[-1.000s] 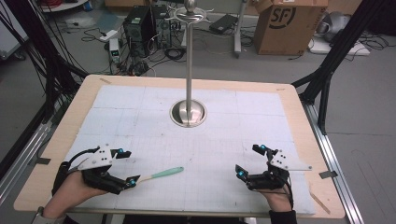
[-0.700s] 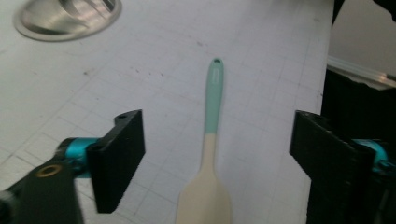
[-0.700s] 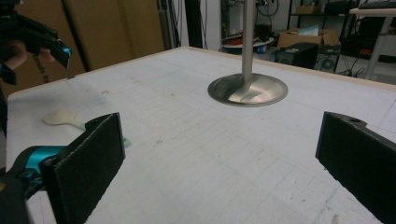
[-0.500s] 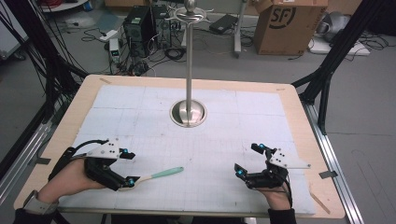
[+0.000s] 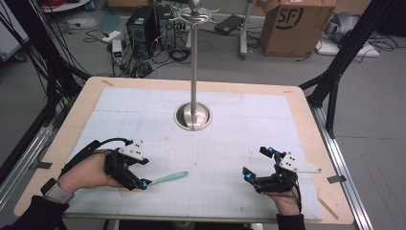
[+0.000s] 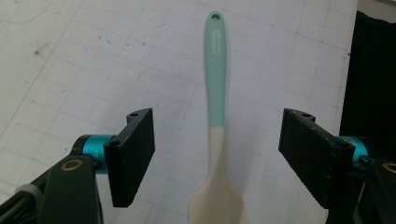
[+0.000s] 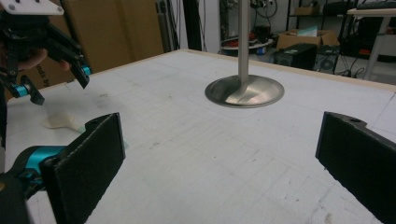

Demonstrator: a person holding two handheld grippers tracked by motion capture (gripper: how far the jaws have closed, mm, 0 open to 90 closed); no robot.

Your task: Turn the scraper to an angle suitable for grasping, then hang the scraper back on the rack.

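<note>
- One spoon, teal handle, cream bowl: lay flat between left gripper's wide jaws, untouched.
- Right gripper wide, empty.
- One steel stand beyond both.
- White gridded mat; boxes, cables behind.

Both grippers are black with teal collars behind ribbed, rectangular jaw pads; the left gripper carries a white screw-holed plate and a looping black cable, the right gripper a grey three-cornered plate at 3 o'clock; dark sleeves, grey wristband on the left wrist
</note>
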